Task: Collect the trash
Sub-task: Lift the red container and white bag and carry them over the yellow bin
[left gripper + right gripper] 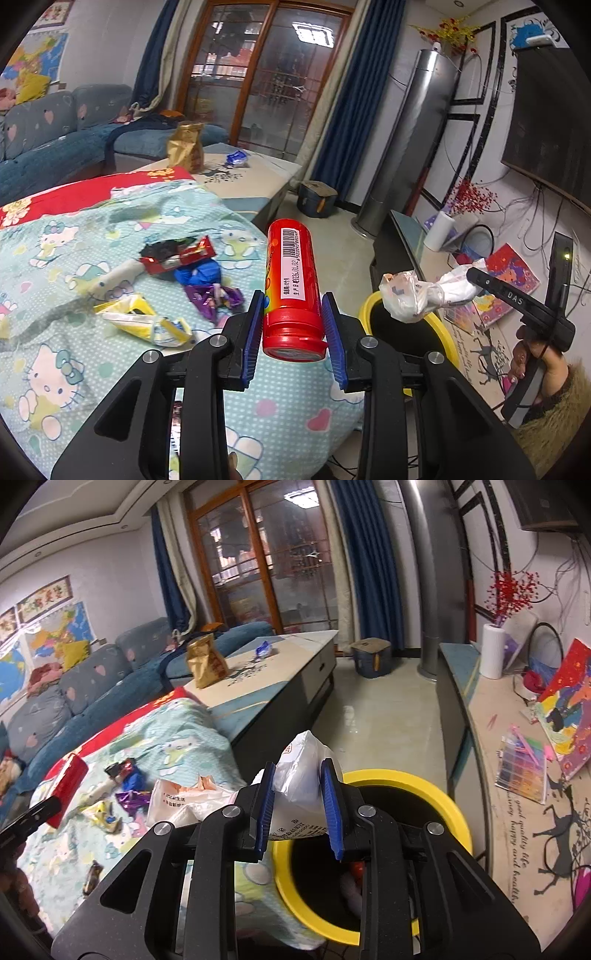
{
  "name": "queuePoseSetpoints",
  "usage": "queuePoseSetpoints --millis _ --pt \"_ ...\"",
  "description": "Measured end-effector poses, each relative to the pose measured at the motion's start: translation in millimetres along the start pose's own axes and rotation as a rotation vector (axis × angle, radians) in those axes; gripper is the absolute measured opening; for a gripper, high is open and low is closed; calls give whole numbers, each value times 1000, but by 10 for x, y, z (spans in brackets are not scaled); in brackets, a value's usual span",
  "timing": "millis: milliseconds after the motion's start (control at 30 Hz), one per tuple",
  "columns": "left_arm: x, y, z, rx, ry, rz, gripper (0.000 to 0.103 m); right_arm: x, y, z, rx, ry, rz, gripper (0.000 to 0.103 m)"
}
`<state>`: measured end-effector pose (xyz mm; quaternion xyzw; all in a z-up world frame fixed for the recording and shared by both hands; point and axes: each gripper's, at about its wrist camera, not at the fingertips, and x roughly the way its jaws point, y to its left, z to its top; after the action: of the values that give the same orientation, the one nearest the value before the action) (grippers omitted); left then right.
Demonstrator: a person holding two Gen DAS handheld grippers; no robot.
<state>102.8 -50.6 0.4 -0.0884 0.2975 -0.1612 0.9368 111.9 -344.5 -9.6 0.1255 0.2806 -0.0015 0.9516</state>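
Blue pads of the left hand-held gripper (293,325) are clamped on a red canister (291,291), gripped low on its body near the cap end, so that the barcoded side faces up and the far end points away over the edge of the bed (55,369). That gripper tilts somewhat downward, out past the bed's right edge.

Off to its right, the right hand-held gripper (299,805) pinches a crumpled white plastic bag (303,775) between its own blue pads; the bag bulges above the fingers and hangs a little below them. From the left wrist view a hand (535,365) with a furry cuff grips the handle, and the bag sits just above the near rim of a yellow bin (436,794).

The yellow bin stands on the floor right beside the bed's edge, lined in black. Down inside it I can make out something red and something pale, too dim to name.

On the bed's cartoon-print cover, near the middle, lies a scatter of wrappers (184,273): red and black, blue, purple, and a yellow one nearer the gripper. Another white bag (184,801) lies at the bed's edge beside the bin.

Farther off, on the worktop (295,657), stands a gold pouch (205,661), with a small blue packet (264,650) toward its far corner.
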Motion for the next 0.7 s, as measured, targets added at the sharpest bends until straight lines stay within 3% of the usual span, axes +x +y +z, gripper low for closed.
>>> queuePoseSetpoints --millis 700 --pt "311 -708 -71 140 52 -117 30 -48 -621 35 65 -40 -184 19"
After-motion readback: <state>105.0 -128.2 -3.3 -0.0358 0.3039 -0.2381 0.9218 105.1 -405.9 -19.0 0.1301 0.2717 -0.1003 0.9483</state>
